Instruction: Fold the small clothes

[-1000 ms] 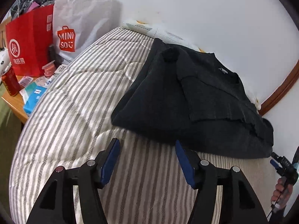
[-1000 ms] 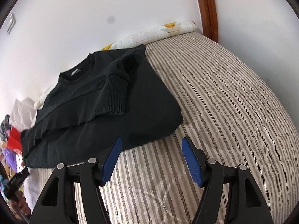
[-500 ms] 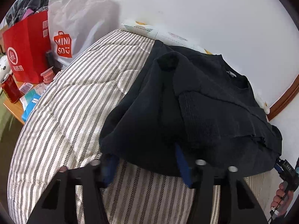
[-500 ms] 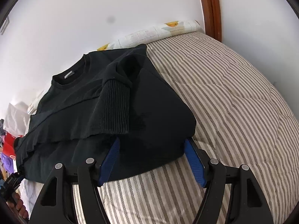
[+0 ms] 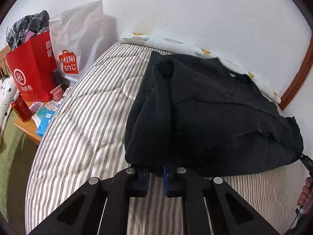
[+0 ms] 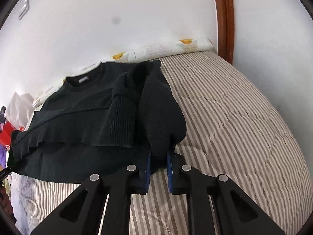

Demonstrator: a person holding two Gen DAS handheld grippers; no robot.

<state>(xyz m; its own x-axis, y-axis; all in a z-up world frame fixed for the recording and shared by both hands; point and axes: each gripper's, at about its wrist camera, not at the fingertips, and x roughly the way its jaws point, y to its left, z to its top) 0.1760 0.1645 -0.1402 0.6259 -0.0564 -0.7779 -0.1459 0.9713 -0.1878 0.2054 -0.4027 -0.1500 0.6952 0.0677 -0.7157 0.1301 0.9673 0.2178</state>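
We note a striped bed [image 5: 82,121] against a white wall; red bag [image 5: 33,68] far left of the left claw [image 5: 156,173]. Black sweater [image 5: 211,113] lies ahead. Both claws, left and right claw [image 6: 158,161], are low, clenched on its near hem.

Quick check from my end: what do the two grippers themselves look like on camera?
Both match: the left gripper and right gripper have matte black angular bodies with cut-out windows, round silver pivot bolts and flat blue finger pads. No cables or markings show.
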